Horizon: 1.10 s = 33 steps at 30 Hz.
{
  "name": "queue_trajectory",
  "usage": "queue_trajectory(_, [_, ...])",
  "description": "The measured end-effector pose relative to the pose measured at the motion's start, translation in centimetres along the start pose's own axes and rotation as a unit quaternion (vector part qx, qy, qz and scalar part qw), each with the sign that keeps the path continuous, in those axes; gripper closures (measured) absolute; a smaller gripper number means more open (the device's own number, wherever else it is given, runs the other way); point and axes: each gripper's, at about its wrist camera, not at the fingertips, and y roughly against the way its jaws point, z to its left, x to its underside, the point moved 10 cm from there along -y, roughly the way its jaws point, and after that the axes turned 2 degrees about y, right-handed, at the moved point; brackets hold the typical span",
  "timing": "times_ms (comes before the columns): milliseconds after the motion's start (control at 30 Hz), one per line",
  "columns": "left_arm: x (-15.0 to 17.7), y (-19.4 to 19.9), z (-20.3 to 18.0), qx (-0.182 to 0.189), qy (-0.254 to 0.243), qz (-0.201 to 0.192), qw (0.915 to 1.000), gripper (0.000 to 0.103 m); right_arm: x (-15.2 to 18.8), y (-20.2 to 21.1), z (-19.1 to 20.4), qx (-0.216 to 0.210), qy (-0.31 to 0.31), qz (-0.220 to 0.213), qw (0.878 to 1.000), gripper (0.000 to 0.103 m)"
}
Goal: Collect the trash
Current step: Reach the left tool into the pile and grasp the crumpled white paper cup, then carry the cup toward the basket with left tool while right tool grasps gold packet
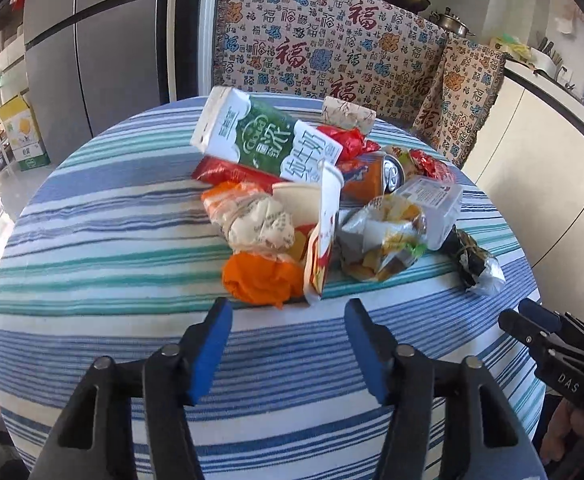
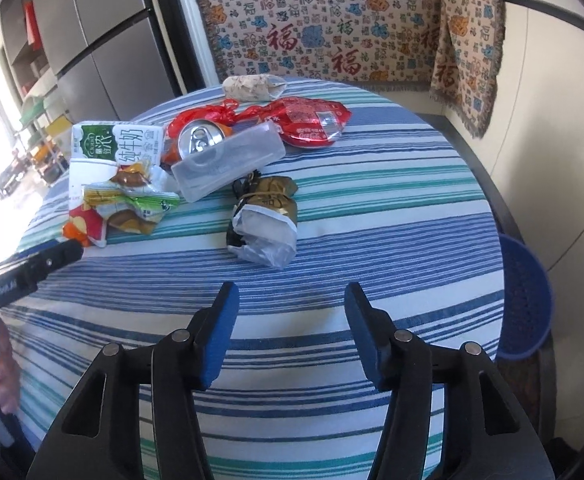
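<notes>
A pile of trash lies on the round striped table (image 1: 111, 240): a green and white milk carton (image 1: 259, 136), an orange crumpled bag (image 1: 259, 276), a paper cup (image 1: 312, 204), a soda can (image 1: 376, 176), a clear plastic box (image 1: 436, 204) and snack wrappers (image 1: 384, 240). My left gripper (image 1: 287, 312) is open and empty, just in front of the orange bag. My right gripper (image 2: 289, 300) is open and empty, a little short of a dark wrapped packet in clear plastic (image 2: 265, 220). The carton (image 2: 119, 144), the can (image 2: 201, 140) and a red wrapper (image 2: 312, 120) also show in the right wrist view.
A blue mesh basket (image 2: 526, 300) stands by the table's right edge. A patterned cloth (image 1: 332, 40) covers the seat behind the table. A grey fridge (image 1: 91, 40) stands at the back left. A white counter (image 1: 552, 120) runs along the right.
</notes>
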Motion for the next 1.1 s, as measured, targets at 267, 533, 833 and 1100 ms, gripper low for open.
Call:
queue_trajectory(267, [-2.2, -0.8, -2.1, 0.005, -0.054, -0.013, 0.9985, 0.087, 0.0, 0.8, 0.1, 0.005, 0.004, -0.014, 1.000, 0.040])
queue_trajectory(533, [-0.8, 2.4, -2.7, 0.052, -0.055, 0.003, 0.9971, 0.098, 0.2, 1.3, -1.4, 0.012, -0.011, -0.024, 1.000, 0.037])
queue_trajectory(833, [3.5, 6.9, -2.5, 0.058, -0.064, 0.050, 0.9950, 0.095, 0.1, 1.7, -1.3, 0.002, -0.012, -0.020, 1.000, 0.037])
queue_trajectory(1100, [5.5, 5.5, -2.3, 0.044, -0.101, 0.054, 0.9924, 0.041, 0.4, 2.3, -1.0, 0.000, -0.003, -0.016, 1.000, 0.034])
